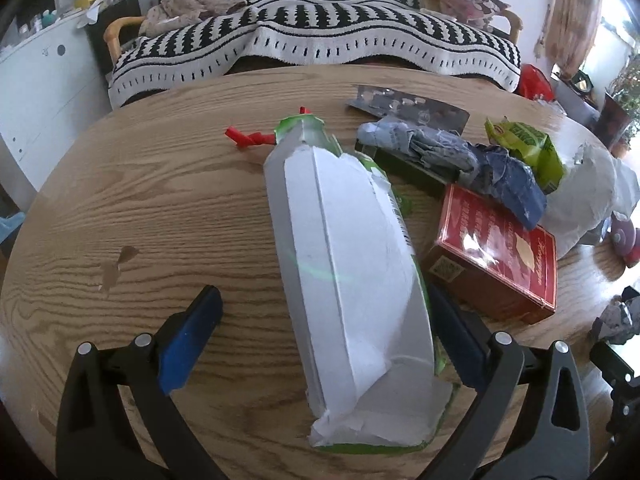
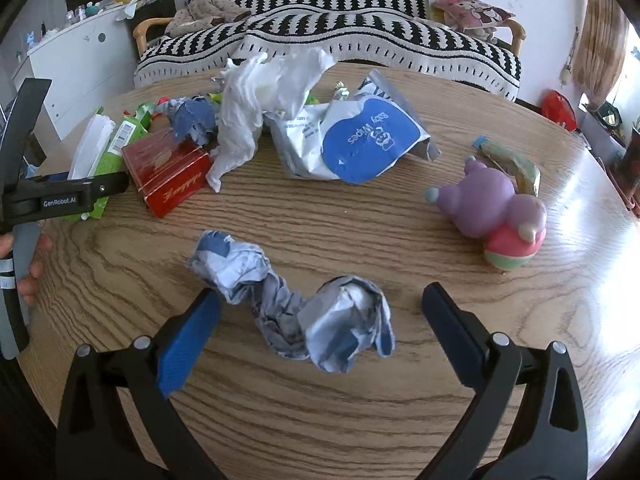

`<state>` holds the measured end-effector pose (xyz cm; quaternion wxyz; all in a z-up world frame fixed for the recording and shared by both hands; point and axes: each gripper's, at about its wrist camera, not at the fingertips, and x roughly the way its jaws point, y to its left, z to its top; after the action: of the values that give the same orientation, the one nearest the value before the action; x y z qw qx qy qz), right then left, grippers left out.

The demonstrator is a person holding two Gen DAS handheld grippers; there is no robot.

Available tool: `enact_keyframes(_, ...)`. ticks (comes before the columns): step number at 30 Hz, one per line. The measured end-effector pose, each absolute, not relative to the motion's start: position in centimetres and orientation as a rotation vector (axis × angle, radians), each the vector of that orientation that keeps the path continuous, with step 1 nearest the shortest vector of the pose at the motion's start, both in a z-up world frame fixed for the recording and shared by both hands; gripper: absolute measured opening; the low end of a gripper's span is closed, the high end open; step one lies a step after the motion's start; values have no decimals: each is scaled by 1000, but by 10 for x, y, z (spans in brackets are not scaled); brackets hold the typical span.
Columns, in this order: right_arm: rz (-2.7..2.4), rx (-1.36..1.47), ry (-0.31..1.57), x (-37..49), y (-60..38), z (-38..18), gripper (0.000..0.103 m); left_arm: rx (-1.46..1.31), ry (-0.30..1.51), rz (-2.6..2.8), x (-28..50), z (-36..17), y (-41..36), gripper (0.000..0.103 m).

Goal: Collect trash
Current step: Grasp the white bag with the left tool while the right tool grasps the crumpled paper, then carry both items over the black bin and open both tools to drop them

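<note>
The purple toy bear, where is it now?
In the right wrist view, the purple toy bear lies on the table's right side, against a gold wrapper.

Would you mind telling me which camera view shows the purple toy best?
The right wrist view: the purple toy lies whole and unobstructed on the table, right of the wipes packet. The left wrist view catches only a sliver of it at the right edge.
</note>
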<state>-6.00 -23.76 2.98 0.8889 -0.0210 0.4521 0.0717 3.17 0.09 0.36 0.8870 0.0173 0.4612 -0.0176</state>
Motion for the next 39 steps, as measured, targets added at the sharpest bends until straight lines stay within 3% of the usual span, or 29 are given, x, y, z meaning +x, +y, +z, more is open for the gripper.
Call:
enact_keyframes(9,148,-46,929,-63,-234,29,98,37,958,-37,31,3,1,98)
enact_keyframes(10,153,-48,928,-63,-234,29,93,37,957,-40,31,4,1,94)
enact_keyframes(11,166,-57,923,-64,-232,30,87,39,950,-48,30,5,1,87)
enact_keyframes(12,194,-67,915,-65,-230,31,84,55,916,-54,25,9,-1,52)
enact_keyframes(13,202,-68,913,-65,-229,32,72,66,903,-41,23,11,-1,38)
enact_keyframes(14,206,-66,905,-65,-228,34,28,56,905,-44,21,12,1,38)
enact_keyframes(15,209,-60,893,-65,-227,37,26,32,916,-55,19,13,5,37)
enact_keyframes(28,185,247,855,-87,-249,78,25,-275,817,-192,-46,80,53,37)
enact_keyframes(33,153,228,898,-93,-248,67,25,-272,805,-209,-56,87,51,37)
enact_keyframes(39,136,285,817,-118,-276,95,25,-219,793,-298,-69,102,13,37)
